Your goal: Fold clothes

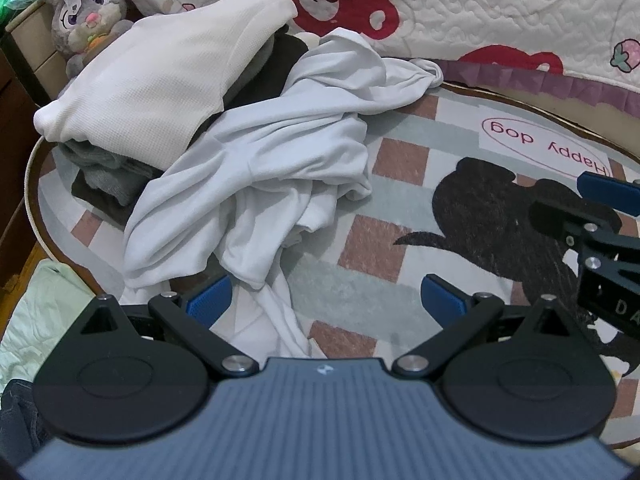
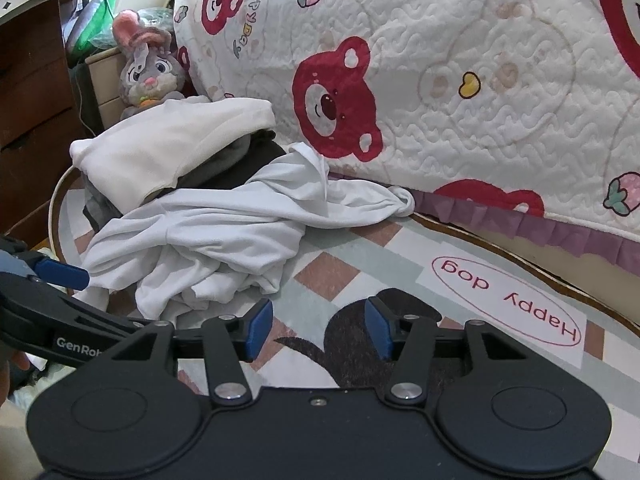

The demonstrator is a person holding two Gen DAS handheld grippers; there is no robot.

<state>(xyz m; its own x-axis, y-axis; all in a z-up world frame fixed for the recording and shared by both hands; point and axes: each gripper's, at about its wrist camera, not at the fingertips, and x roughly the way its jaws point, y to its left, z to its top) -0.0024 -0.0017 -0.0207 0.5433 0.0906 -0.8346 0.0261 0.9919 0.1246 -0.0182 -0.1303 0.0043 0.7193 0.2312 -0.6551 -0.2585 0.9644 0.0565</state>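
Cloth fills the left part of the mat (image 1: pixel 400 216) on the floor. The white shirt (image 1: pixel 256 184) lies all crumpled there, with one part running near toward my left gripper (image 1: pixel 326 300) and a knotted end (image 2: pixel 402 202) reaching far right, close to the bed's purple frill (image 2: pixel 560 232). Behind it, far left, sits a pile of clothes (image 1: pixel 104 176) with a cream top (image 1: pixel 160 76) on it. That pile looks neater than the shirt, but I cannot tell if it is folded.

My left fingers (image 1: pixel 210 296) are spread wide and hold nothing. The shirt's near part lies just in front of them, between the pads. My right gripper (image 2: pixel 318 328) is also spread, less wide, and empty, over the black dog picture (image 2: pixel 360 344).

I think the shirt is light, soft and floppy. It will sag and bunch if I lift it by one spot. It looks a bit smooth, so a thin pinch may slip. A thick edge like a hem, collar or shoulder seam would be best to hold, one for each gripper, but the crumples hide them.

The right part of the mat, by the words "Happy dog" (image 2: pixel 508 308), is bare and flat, good room to spread the shirt. The bed quilt (image 2: pixel 480 80) stands close along the far side, and the toy bunny (image 1: pixel 84 12) and drawers (image 2: pixel 36 80) crowd the far left.
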